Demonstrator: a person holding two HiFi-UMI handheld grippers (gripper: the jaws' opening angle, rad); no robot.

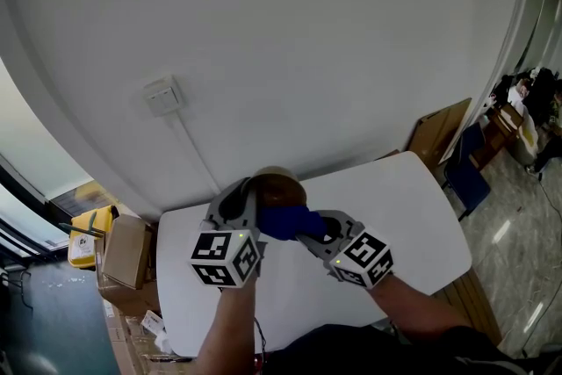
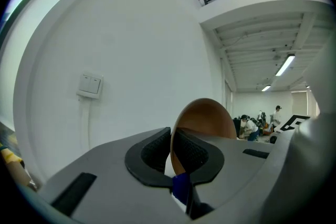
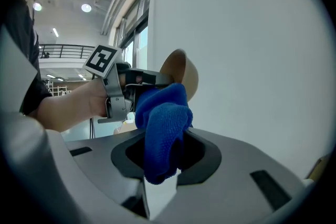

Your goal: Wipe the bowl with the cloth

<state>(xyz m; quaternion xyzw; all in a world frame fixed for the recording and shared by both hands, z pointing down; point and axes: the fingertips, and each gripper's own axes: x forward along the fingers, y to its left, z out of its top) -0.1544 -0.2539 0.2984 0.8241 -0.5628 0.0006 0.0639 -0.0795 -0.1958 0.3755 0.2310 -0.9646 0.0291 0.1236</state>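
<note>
One brown bowl (image 2: 207, 120) is held up over the surface (image 1: 421, 215), the left gripper (image 2: 172, 152) jaws nearly shut, pinching its thin rim. It looks stiff, smooth and light, probably slippery, so the rim suits gripping. One soft blue cloth (image 3: 163, 123) is bunched in the right gripper (image 3: 164, 157) jaws, beside the bowl

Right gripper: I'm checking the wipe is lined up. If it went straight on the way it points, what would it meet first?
Most likely the brown bowl, clamped at its rim by the left gripper; the blue cloth in the right gripper leads. How close they are is unclear.
</note>
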